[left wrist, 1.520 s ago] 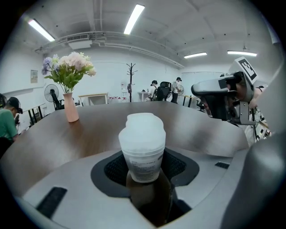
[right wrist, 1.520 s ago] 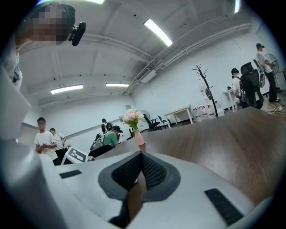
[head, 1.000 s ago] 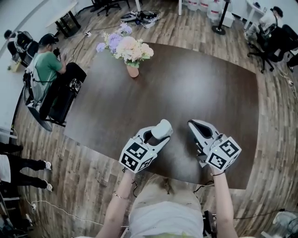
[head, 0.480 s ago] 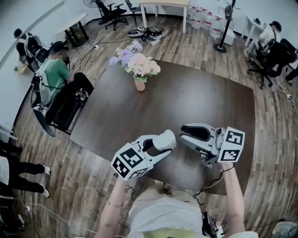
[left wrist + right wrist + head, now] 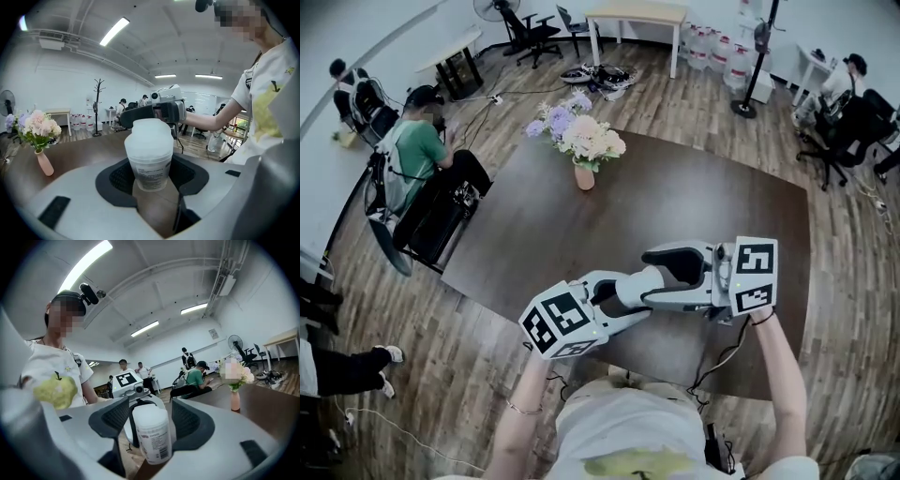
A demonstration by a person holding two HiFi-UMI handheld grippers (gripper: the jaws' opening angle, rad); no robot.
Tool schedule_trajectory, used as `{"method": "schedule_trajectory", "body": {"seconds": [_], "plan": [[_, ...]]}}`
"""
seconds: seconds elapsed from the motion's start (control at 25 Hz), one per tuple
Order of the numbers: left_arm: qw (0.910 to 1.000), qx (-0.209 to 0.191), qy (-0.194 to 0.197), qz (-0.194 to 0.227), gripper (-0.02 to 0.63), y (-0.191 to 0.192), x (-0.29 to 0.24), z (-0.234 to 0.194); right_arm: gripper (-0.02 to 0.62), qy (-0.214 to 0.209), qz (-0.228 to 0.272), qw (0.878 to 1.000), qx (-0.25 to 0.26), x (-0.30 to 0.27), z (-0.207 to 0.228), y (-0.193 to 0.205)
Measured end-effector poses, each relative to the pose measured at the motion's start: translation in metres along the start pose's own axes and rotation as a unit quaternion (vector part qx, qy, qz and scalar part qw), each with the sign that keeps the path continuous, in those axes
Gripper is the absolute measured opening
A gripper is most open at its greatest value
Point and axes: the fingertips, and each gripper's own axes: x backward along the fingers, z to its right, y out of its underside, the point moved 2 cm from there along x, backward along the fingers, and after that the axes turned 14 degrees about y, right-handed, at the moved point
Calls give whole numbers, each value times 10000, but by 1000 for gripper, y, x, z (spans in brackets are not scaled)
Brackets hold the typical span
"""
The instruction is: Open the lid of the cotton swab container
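Note:
The cotton swab container (image 5: pixel 639 280) is a small translucent white cup with a domed lid (image 5: pixel 149 135) and a printed label. It is held above the table's near edge, and my left gripper (image 5: pixel 627 296) is shut on its lower body (image 5: pixel 150 172). My right gripper (image 5: pixel 652 277) points left at it from the right. Its jaws are opening and stand on either side of the container's lid end (image 5: pixel 151 430) with gaps at both pads (image 5: pixel 188 418). The left gripper's marker cube (image 5: pixel 125 379) shows behind the container.
A dark brown table (image 5: pixel 703 197) lies below both grippers, with a pink vase of flowers (image 5: pixel 584 142) near its far edge. A seated person in green (image 5: pixel 414 150) and office chairs (image 5: pixel 839 122) stand on the wood floor around it.
My right gripper has swung from beside the container to point left at it, and its jaws have gone from shut to wide apart around the lid end. The left gripper still holds the container.

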Motion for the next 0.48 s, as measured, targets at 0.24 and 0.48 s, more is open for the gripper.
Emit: {"method": "schedule_trajectory", "body": {"seconds": [0.24, 0.48], "plan": [[9998, -64, 152, -100, 216, -5, -3, 1, 260, -211, -374, 9982, 416, -9, -6, 4], [9997, -77, 164, -138, 216, -5, -3, -2, 247, -319, -692, 9962, 430, -11, -3, 4]]}}
